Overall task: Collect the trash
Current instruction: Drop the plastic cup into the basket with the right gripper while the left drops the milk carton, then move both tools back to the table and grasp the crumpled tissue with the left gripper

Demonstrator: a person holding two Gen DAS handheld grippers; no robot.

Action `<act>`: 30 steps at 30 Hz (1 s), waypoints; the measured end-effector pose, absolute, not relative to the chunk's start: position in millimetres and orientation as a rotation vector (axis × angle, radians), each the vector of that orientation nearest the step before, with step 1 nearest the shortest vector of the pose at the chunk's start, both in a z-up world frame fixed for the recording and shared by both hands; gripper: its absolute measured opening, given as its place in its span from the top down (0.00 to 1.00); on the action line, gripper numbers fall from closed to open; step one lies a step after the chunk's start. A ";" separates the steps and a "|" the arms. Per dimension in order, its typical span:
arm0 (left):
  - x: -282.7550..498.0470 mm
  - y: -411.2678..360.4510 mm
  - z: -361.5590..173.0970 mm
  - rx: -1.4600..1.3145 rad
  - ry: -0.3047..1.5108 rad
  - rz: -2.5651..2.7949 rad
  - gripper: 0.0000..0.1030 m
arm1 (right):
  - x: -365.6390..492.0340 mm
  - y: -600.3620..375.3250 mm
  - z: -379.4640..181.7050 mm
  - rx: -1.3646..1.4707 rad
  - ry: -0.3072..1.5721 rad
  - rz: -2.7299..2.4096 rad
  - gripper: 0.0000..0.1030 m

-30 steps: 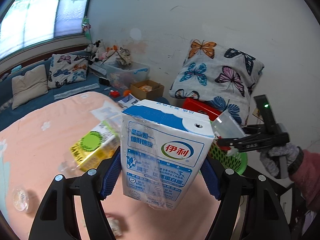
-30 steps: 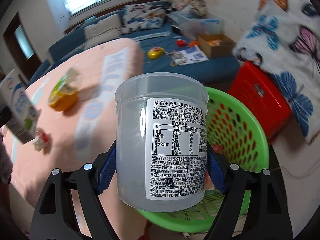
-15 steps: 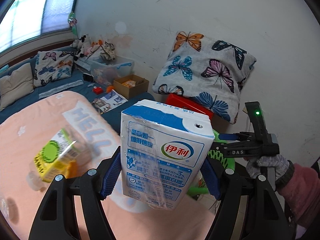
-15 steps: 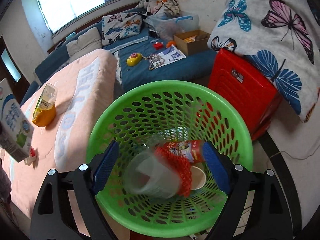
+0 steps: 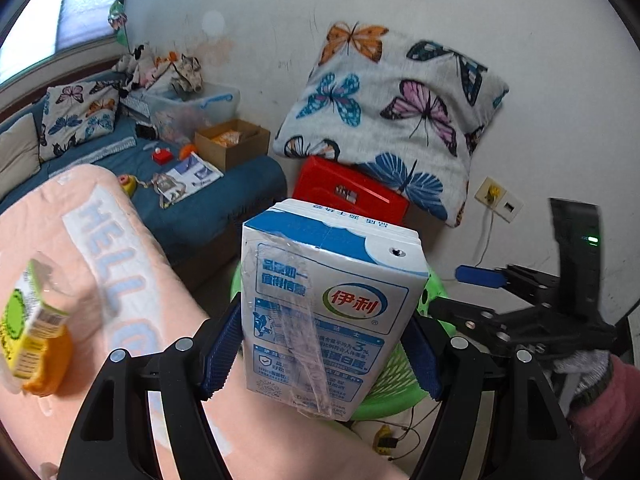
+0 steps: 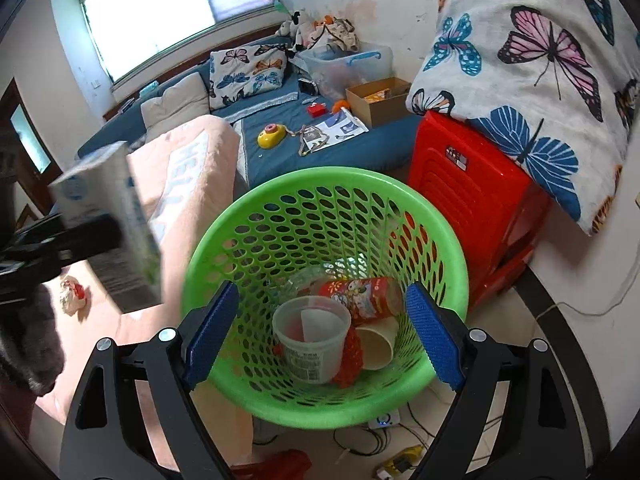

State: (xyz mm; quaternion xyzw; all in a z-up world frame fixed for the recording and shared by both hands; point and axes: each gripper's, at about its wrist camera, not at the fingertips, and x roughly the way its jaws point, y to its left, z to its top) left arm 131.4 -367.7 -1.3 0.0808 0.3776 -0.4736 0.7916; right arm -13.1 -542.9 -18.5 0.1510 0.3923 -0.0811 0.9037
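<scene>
My left gripper (image 5: 320, 344) is shut on a white and blue milk carton (image 5: 324, 312), held upright in the air left of the green basket (image 5: 384, 396); the carton also shows in the right wrist view (image 6: 108, 224). My right gripper (image 6: 320, 336) is open and empty above the green mesh basket (image 6: 224, 248). In the basket lie a clear plastic cup (image 6: 312, 340), a red snack tube (image 6: 360, 292), a paper cup (image 6: 376, 348) and red netting. A yellow juice carton (image 5: 28, 328) lies on the pink blanket. The right gripper also shows in the left wrist view (image 5: 480, 276).
A pink blanket (image 6: 180, 176) covers the bed left of the basket, with a small wrapper (image 6: 74, 292) on it. A red plastic stool (image 6: 472, 200) and butterfly pillow (image 6: 532, 56) stand right of the basket. Cables and a socket strip (image 6: 400, 460) lie on the floor.
My right gripper opened and the clear cup dropped into the basket, where it now rests. My left gripper carried the milk carton rightward, closer to the basket.
</scene>
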 end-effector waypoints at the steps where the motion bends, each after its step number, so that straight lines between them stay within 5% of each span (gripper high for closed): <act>1: 132.3 -373.0 -5.0 0.176 0.828 -1.020 0.32 | -15.8 -543.2 -18.5 0.316 0.809 -0.164 0.17; 9: 134.9 -399.1 -26.5 0.214 0.896 -1.005 0.32 | -29.4 -544.2 -17.8 0.342 0.788 -0.153 0.17; 13: 135.9 -402.0 -32.4 0.205 0.924 -1.013 0.19 | -32.4 -545.1 -18.8 0.349 0.786 -0.151 0.17; 16: 133.5 -399.3 -33.2 0.209 0.918 -1.010 0.19 | -33.5 -543.8 -18.9 0.358 0.785 -0.149 0.17; 30: 122.6 -310.2 -7.7 0.183 0.817 -0.889 0.19 | -27.7 -512.8 -2.9 0.330 0.755 -0.091 0.17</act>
